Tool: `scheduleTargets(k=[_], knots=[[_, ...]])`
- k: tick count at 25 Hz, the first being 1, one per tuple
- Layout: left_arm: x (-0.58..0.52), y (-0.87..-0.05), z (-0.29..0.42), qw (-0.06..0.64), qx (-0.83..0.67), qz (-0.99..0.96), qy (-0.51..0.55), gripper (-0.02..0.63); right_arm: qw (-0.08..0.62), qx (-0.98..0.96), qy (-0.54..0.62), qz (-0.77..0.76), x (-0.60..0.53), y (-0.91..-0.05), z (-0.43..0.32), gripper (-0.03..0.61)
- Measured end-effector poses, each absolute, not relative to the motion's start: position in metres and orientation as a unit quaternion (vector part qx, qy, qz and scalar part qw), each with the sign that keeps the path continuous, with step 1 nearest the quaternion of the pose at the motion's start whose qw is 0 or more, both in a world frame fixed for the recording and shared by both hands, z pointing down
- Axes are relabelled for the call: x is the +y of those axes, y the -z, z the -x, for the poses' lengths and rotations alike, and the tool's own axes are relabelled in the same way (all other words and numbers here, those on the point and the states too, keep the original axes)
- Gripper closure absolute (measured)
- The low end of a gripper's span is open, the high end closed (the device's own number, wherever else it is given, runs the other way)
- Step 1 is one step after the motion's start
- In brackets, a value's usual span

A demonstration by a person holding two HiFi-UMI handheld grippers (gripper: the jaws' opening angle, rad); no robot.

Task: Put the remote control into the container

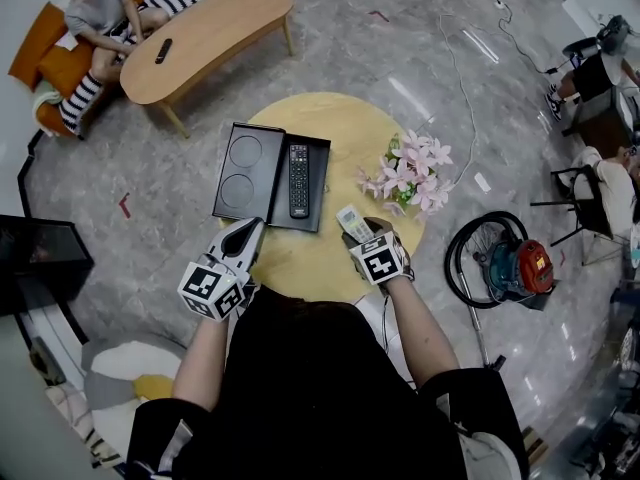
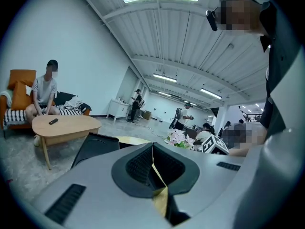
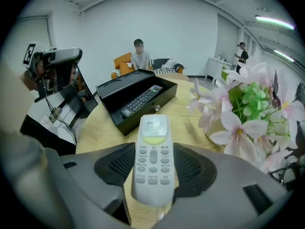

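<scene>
A white remote control (image 1: 352,222) (image 3: 152,156) sits between the pads of my right gripper (image 1: 362,230) (image 3: 152,168), which is shut on it above the near right part of the round wooden table (image 1: 330,128). Its screen end points away from me. The black container (image 1: 318,183) (image 3: 119,92) lies open on the table beyond, lid folded out to the left. A black remote (image 1: 298,180) (image 3: 142,100) lies inside it. My left gripper (image 1: 248,230) (image 2: 153,163) is shut and empty, near the container's front left corner.
Pink artificial flowers (image 1: 412,173) (image 3: 248,104) stand on the table's right side, close to my right gripper. On the floor at the right lie a hose coil and a red machine (image 1: 510,263). A low wooden coffee table (image 1: 205,33) and a seated person are at the far left.
</scene>
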State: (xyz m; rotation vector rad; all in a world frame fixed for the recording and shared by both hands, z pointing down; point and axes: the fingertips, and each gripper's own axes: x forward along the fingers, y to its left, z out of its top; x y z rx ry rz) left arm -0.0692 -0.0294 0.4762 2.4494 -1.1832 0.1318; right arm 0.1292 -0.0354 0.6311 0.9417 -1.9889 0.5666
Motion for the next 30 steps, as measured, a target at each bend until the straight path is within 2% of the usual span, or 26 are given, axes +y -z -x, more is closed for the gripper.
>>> scheduleTargets(k=[9,15,30], knots=[[-0.055,-0.476,0.081,0.203,-0.396,-0.894,-0.051,0.606,0.342,-0.803,-0.237,-0.426,-0.070,-0.588,-0.098,0.318],[-0.072,-0.481,0.099,0.208,-0.375,-0.901,-0.063,0.606,0.275,-0.801,-0.290,-0.445,-0.095,-0.571,-0.067,0.318],[-0.099,-0.494,0.167,0.217,-0.367,-0.902,-0.071,0.606,0.252,-0.765,-0.340,-0.485,-0.141,-0.581,-0.016,0.318]])
